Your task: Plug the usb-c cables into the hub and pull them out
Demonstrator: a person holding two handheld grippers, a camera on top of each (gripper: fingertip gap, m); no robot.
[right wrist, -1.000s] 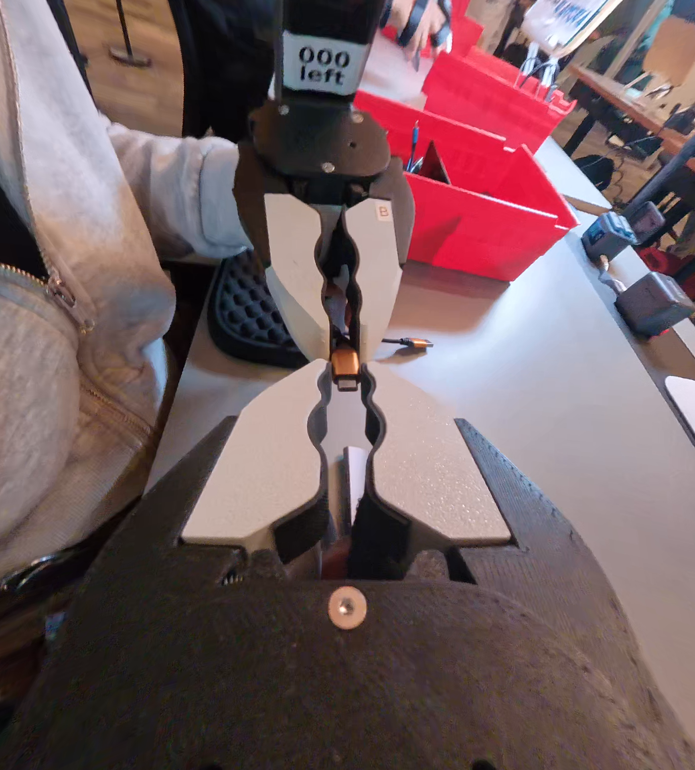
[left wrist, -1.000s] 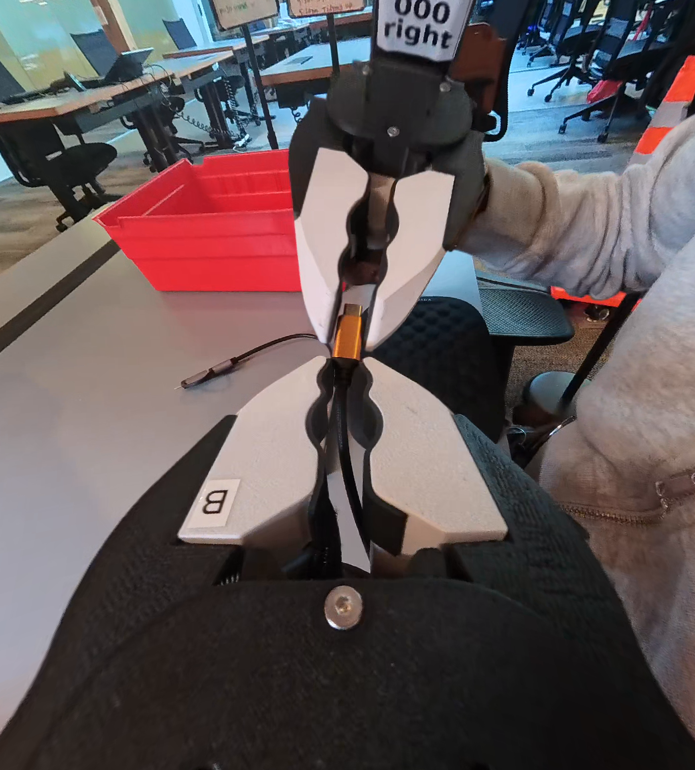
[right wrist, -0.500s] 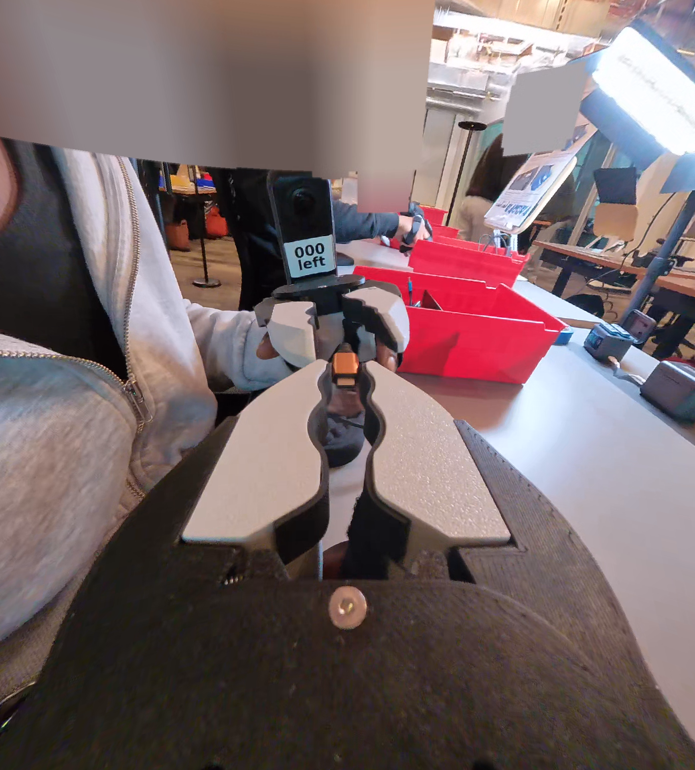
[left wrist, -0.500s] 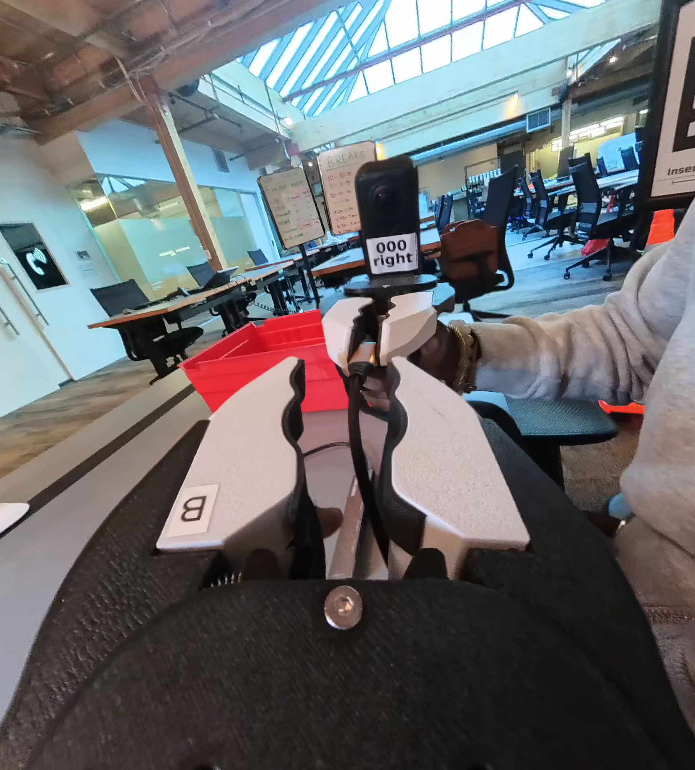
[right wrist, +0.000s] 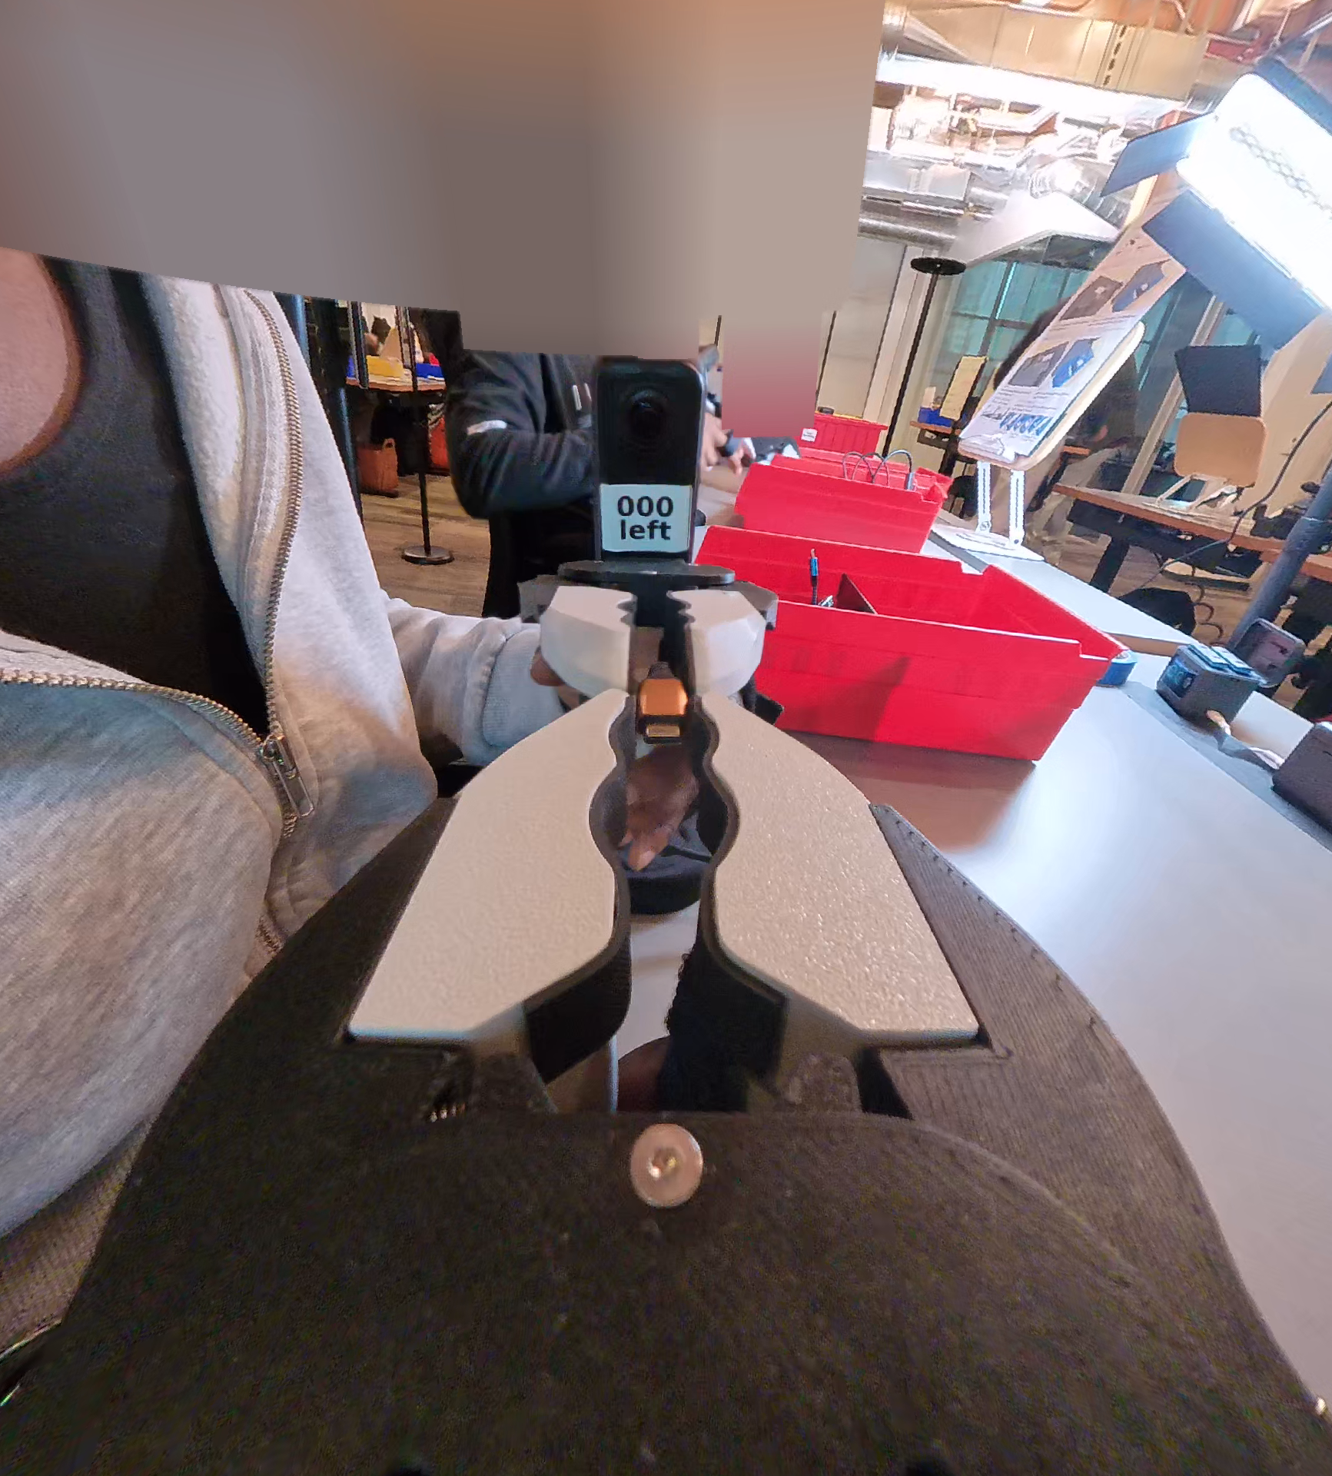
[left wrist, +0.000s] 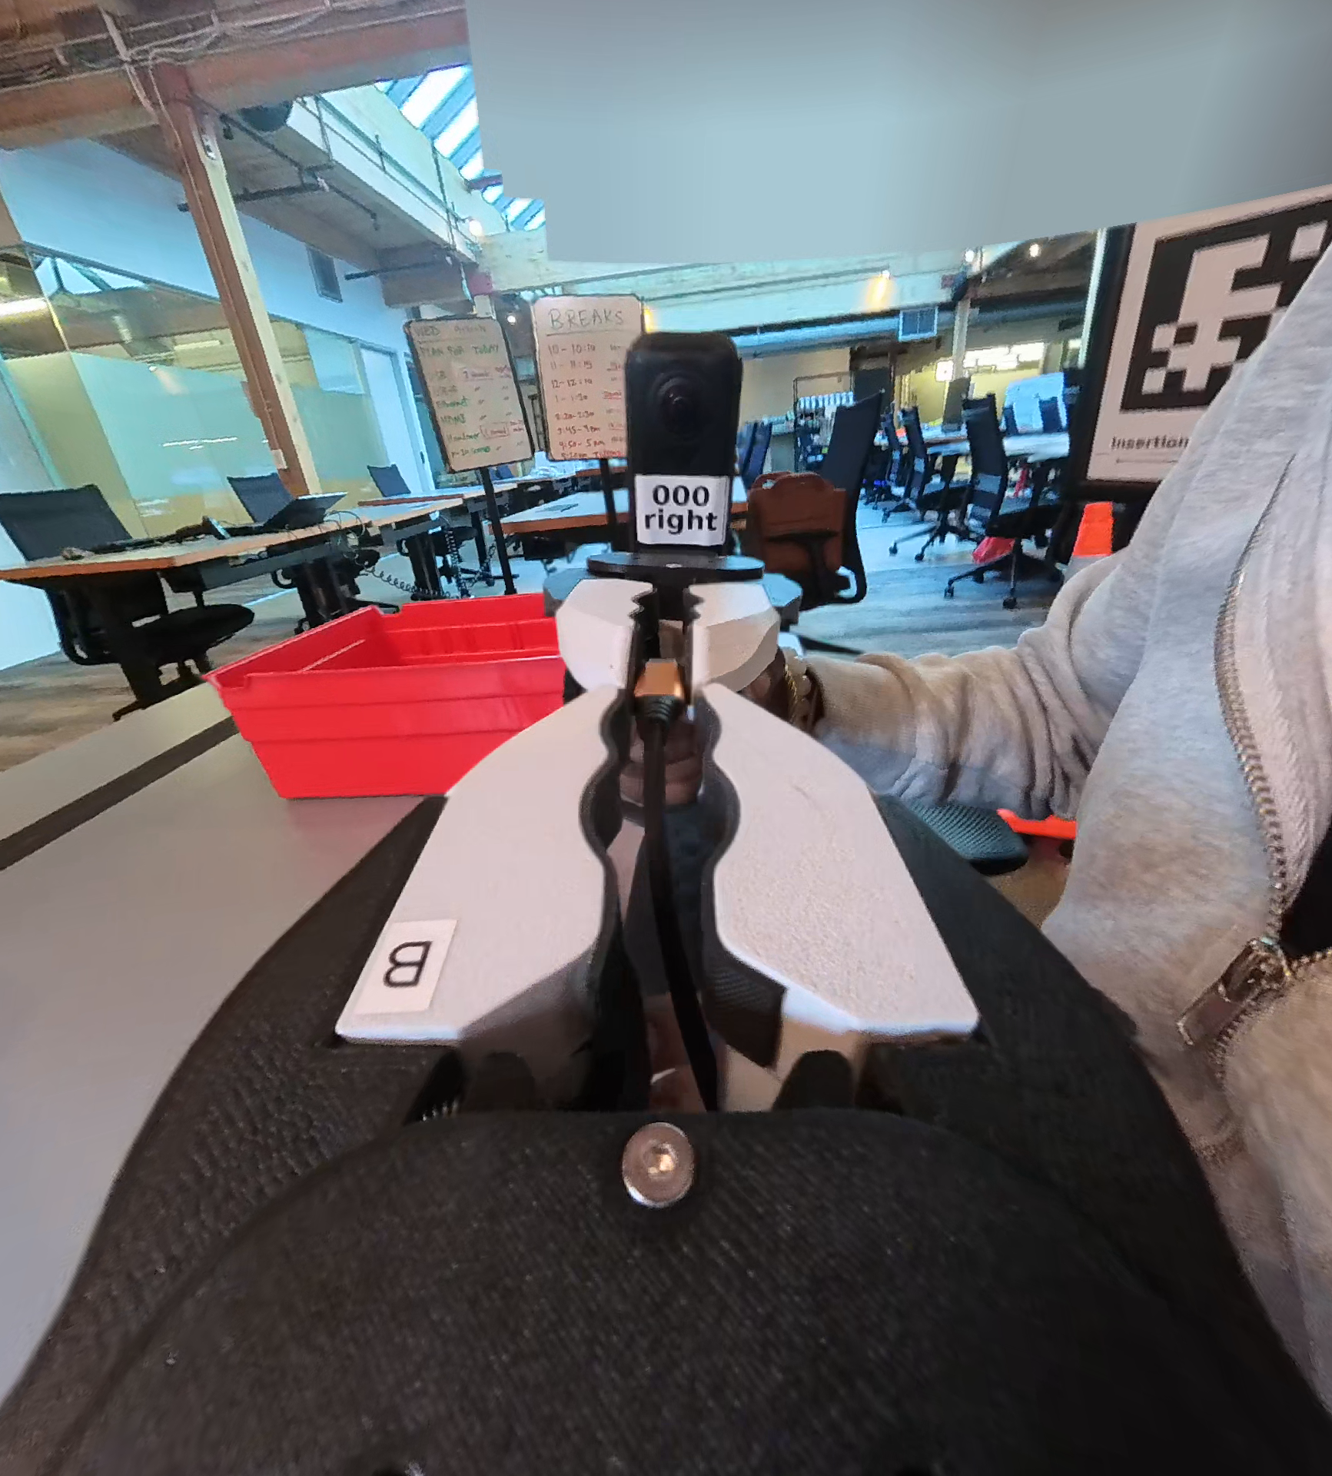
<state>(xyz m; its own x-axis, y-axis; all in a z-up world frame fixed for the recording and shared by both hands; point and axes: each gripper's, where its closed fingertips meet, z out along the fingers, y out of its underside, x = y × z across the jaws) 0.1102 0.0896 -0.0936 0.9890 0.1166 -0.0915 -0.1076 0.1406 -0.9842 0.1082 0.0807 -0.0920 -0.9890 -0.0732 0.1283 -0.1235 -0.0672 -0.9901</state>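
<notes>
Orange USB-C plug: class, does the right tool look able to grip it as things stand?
Probably yes: the orange USB-C plug juts beyond the left tool's tips, right at the right tool's tips, with nothing between them.

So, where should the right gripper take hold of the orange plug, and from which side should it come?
Probably the orange shell of the plug, not the bare metal tip, which must stay free for the hub. Come from the front, one finger on each side of the shell: the left gripper pinches the black cable right behind the plug, so the rear is taken.
</notes>
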